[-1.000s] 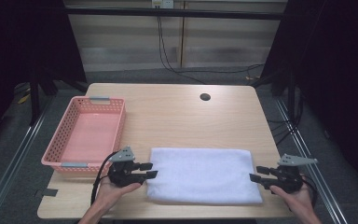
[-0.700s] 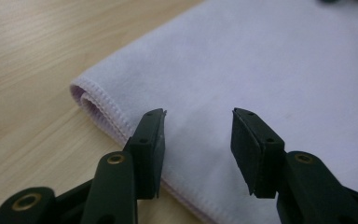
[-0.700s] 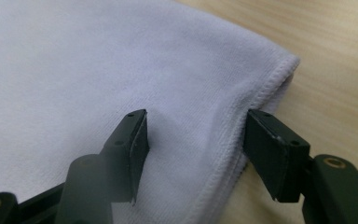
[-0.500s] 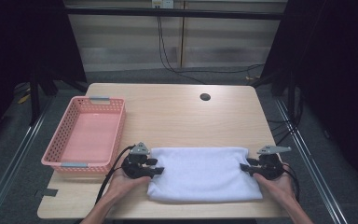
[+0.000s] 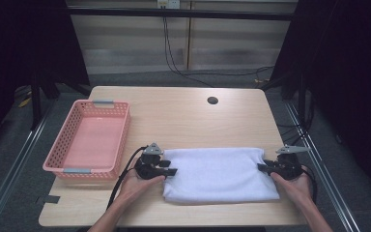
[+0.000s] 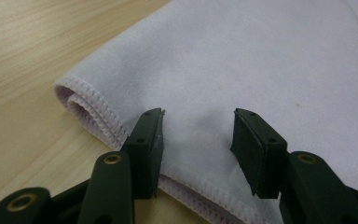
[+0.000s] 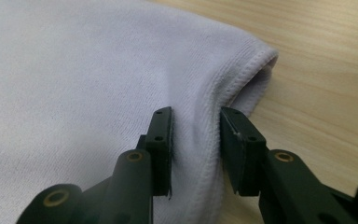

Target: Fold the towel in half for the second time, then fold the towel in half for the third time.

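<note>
A folded white towel (image 5: 217,171) lies flat on the wooden table (image 5: 183,121), near its front edge. My left gripper (image 5: 171,170) is at the towel's left end. In the left gripper view its jaws (image 6: 198,135) stand apart over the towel (image 6: 261,56) just inside the hemmed corner; they have just been closing a little, with cloth puckered between them. My right gripper (image 5: 262,167) is at the right end. Its jaws (image 7: 196,135) straddle the towel's (image 7: 74,70) folded edge and have just been closing, with a ridge of cloth rising between the pads.
A pink plastic basket (image 5: 58,145) with nothing in it stands at the left of the table, close to my left hand. A round cable hole (image 5: 212,100) sits near the far edge. Bare wood lies beyond the towel.
Both hands have moved inward and slightly forward, from beside the towel onto its two short ends. The right jaws have narrowed around the towel's edge.
</note>
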A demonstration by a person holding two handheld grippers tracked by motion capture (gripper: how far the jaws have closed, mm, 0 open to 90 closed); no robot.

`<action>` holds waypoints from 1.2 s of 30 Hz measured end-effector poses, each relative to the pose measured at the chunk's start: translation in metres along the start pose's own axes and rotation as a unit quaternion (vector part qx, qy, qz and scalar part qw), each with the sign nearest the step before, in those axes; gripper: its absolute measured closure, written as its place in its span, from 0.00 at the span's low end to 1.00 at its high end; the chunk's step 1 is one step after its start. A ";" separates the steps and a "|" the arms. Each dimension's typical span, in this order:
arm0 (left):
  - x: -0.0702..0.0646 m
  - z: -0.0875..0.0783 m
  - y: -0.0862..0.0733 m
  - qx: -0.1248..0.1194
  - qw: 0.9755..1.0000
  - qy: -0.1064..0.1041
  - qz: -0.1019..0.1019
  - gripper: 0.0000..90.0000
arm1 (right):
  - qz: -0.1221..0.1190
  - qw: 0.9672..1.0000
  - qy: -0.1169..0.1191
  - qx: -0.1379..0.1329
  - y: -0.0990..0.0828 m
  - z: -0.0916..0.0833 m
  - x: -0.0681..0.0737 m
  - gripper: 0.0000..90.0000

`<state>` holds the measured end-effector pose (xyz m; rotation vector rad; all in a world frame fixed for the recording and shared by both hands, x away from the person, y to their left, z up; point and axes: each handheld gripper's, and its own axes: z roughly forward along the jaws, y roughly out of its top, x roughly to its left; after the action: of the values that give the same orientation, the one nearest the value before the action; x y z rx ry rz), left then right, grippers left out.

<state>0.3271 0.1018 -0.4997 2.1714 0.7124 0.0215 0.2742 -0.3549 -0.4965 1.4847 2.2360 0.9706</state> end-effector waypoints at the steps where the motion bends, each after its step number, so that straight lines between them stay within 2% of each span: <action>1: 0.000 0.000 0.001 0.004 1.000 -0.002 -0.004 0.59 | -0.007 1.000 -0.001 -0.005 0.000 0.000 0.000 0.71; 3: 0.002 -0.001 0.000 0.001 1.000 -0.012 -0.010 0.56 | -0.007 1.000 -0.001 -0.005 -0.001 -0.002 0.001 0.66; 5: 0.002 -0.003 0.001 0.004 1.000 -0.013 -0.006 0.54 | -0.003 1.000 0.016 -0.014 -0.004 -0.007 0.001 0.60; 7: 0.004 -0.006 0.002 -0.008 0.999 -0.022 -0.022 0.50 | -0.004 0.999 0.017 -0.032 -0.005 -0.016 0.003 0.58; 9: 0.004 -0.012 0.005 -0.020 1.000 -0.002 -0.015 0.47 | -0.003 0.998 0.024 -0.051 -0.007 -0.026 0.009 0.55; 11: 0.006 -0.018 0.008 -0.031 0.999 0.006 -0.029 0.44 | -0.009 0.998 0.030 -0.055 -0.008 -0.032 0.019 0.52; 13: 0.007 -0.021 0.012 -0.032 0.999 0.006 -0.024 0.41 | -0.027 0.998 0.039 -0.052 -0.009 -0.033 0.034 0.51; 17: 0.007 -0.024 0.017 -0.049 0.998 0.026 -0.023 0.38 | -0.065 0.995 0.059 -0.052 -0.005 -0.027 0.063 0.48; 19: 0.008 -0.026 0.019 -0.049 0.998 0.028 -0.023 0.38 | -0.077 0.993 0.080 -0.048 -0.001 -0.019 0.076 0.46; 22: 0.013 -0.025 0.022 -0.052 0.998 0.028 -0.023 0.38 | -0.081 0.990 0.106 -0.048 0.005 -0.011 0.089 0.44; 25: 0.018 -0.018 0.025 -0.054 0.998 0.024 -0.032 0.39 | -0.102 0.986 0.122 -0.042 0.009 -0.003 0.107 0.44; 29: 0.017 -0.013 0.023 -0.039 0.999 0.026 -0.025 0.38 | -0.129 0.981 0.136 -0.048 0.012 0.001 0.128 0.43; 32: 0.017 -0.011 0.023 -0.031 0.999 0.018 -0.020 0.38 | -0.139 0.978 0.152 -0.041 0.014 0.007 0.144 0.43; 34: 0.017 -0.010 0.022 -0.026 0.999 0.022 -0.010 0.41 | -0.154 0.974 0.165 -0.033 0.015 0.012 0.155 0.43; 35: 0.018 -0.011 0.022 -0.028 0.999 0.019 -0.013 0.42 | -0.161 0.972 0.168 -0.031 0.016 0.015 0.162 0.43; 36: 0.019 -0.012 0.021 -0.028 0.999 0.014 -0.013 0.45 | -0.166 0.969 0.181 -0.029 0.017 0.018 0.169 0.43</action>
<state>0.3498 0.1092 -0.4805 2.1112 0.7476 0.0580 0.2237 -0.1923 -0.4775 0.9174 2.5673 1.2568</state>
